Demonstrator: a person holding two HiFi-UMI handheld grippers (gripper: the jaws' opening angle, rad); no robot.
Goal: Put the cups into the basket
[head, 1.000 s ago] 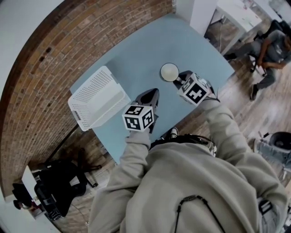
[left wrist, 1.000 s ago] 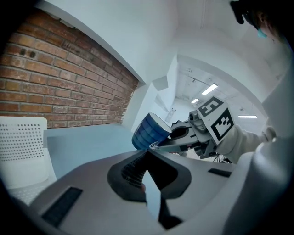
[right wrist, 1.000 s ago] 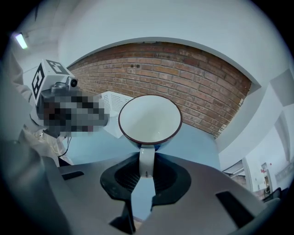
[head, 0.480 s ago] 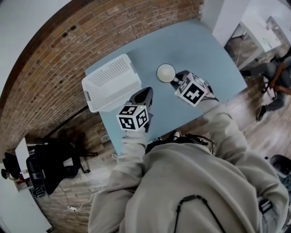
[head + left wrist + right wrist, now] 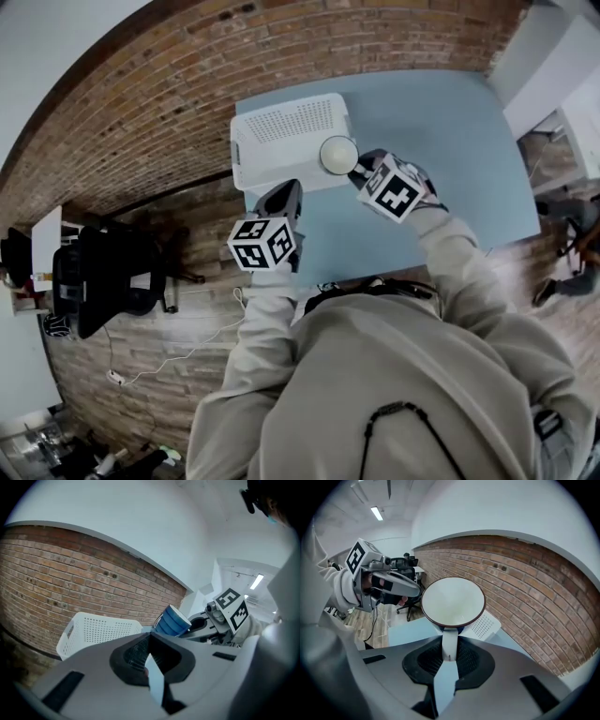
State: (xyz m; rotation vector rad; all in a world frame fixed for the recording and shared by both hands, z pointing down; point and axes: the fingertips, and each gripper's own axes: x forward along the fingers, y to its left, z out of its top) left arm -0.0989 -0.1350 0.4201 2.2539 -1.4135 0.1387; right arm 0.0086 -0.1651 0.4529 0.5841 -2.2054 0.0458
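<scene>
Pinching the cup (image 5: 338, 155) by its handle in the right gripper (image 5: 355, 170) at the basket's (image 5: 281, 127) four o'clock corner; risking swivel, clipped rim, with left gripper (image 5: 281, 194) closed, empty.

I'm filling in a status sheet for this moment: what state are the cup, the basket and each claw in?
Cup: empty, in the air by the basket's edge, tipped on its side, held by its handle.
Basket: upright on the table, nothing seen inside.
Right claw: shut on the cup's handle.
Left claw: shut, holding nothing.
</scene>
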